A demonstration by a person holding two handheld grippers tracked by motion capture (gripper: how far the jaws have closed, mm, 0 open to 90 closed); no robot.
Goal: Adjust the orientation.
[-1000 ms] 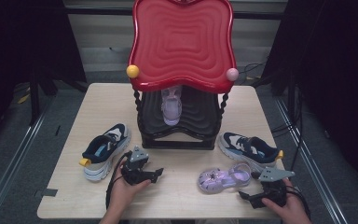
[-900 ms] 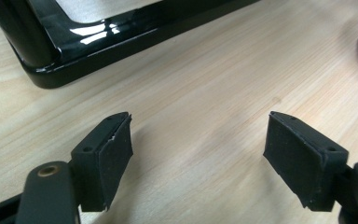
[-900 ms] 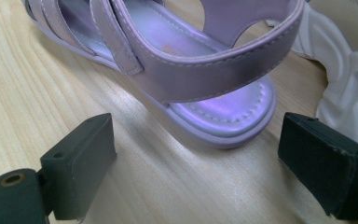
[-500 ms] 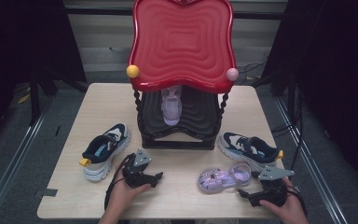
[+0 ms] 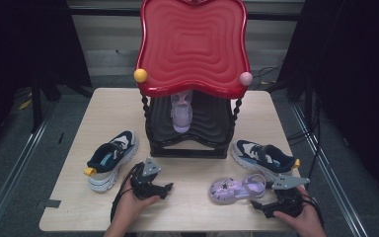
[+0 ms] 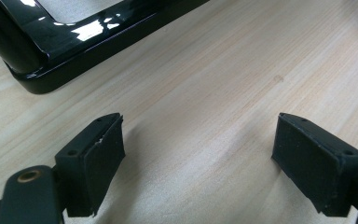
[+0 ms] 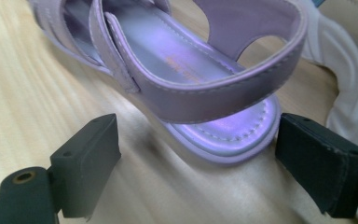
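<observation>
The right gripper (image 7: 196,163) is sitting with its jaws apart at the heel of the purple sandal (image 5: 237,188), not pressing it. The sandal is lying on the worktop (image 5: 192,207) at the near right, just beside a navy sneaker (image 5: 264,156). The left gripper (image 6: 198,158) (jaws just been opening, nothing between them) is hovering over bare wood near the black rack (image 5: 187,148).
</observation>
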